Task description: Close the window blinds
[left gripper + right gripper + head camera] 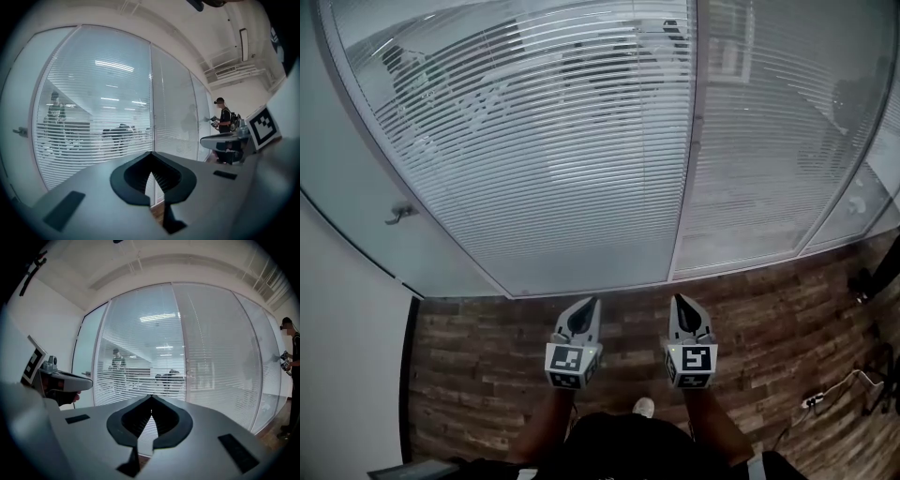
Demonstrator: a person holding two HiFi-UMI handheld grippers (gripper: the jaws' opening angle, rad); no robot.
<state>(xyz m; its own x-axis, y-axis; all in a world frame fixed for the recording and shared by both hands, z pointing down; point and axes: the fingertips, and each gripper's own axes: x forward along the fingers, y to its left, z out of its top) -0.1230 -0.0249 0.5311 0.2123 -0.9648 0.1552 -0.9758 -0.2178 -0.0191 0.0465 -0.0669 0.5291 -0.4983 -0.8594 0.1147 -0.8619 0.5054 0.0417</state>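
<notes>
Held left gripper [586,303] and right gripper [680,301] closed and empty at lower centre, well short of part-open window blinds [553,141] filling the upper frame; risked bumping the glass [581,272] while hunting an unseen tilt control.

The left gripper [592,302] and right gripper [678,300] are side by side over the wood floor [478,375], both pointing at the blinds [544,141]. Left of the post [689,141] the slats are open enough to see through, while the slats right of it look denser. A handle [398,214] is on the door at far left, and a shoe [644,407] shows between the arms.
</notes>
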